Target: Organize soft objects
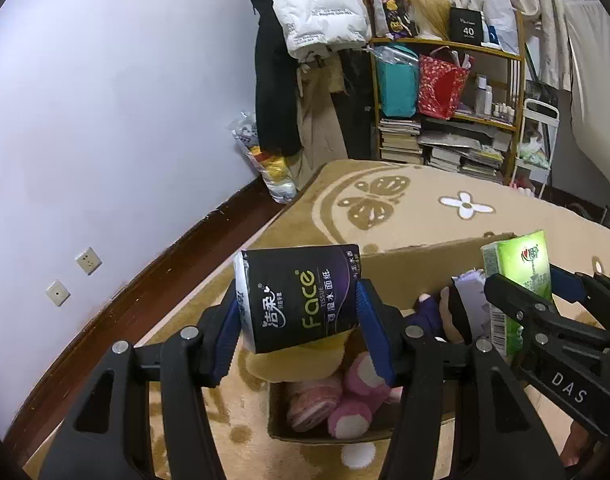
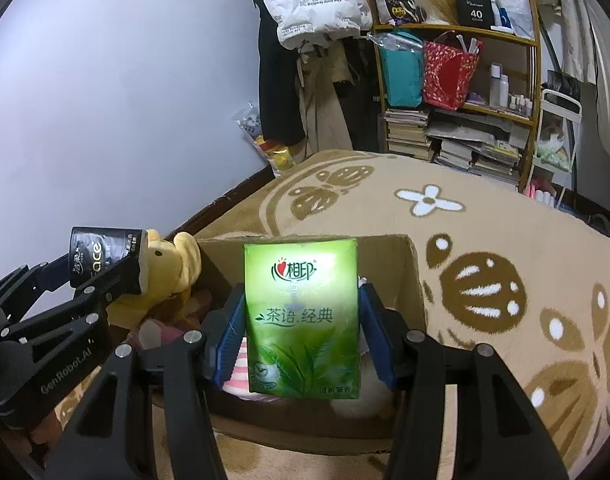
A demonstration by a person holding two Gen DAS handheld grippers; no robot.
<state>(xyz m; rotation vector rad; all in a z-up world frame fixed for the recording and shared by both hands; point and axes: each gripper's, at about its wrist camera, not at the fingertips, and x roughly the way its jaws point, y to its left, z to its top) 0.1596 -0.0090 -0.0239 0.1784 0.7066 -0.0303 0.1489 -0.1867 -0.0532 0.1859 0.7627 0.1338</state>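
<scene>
Black tissue pack (image 1: 301, 296) | clamped in left claw (image 1: 297, 332) | green tissue pack (image 2: 301, 320) gripped by right claw (image 2: 301, 340) | both held above cardboard box (image 2: 401, 264)

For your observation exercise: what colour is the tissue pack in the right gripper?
Green tissue pack, with a leaf design; clearest in the right wrist view.
</scene>
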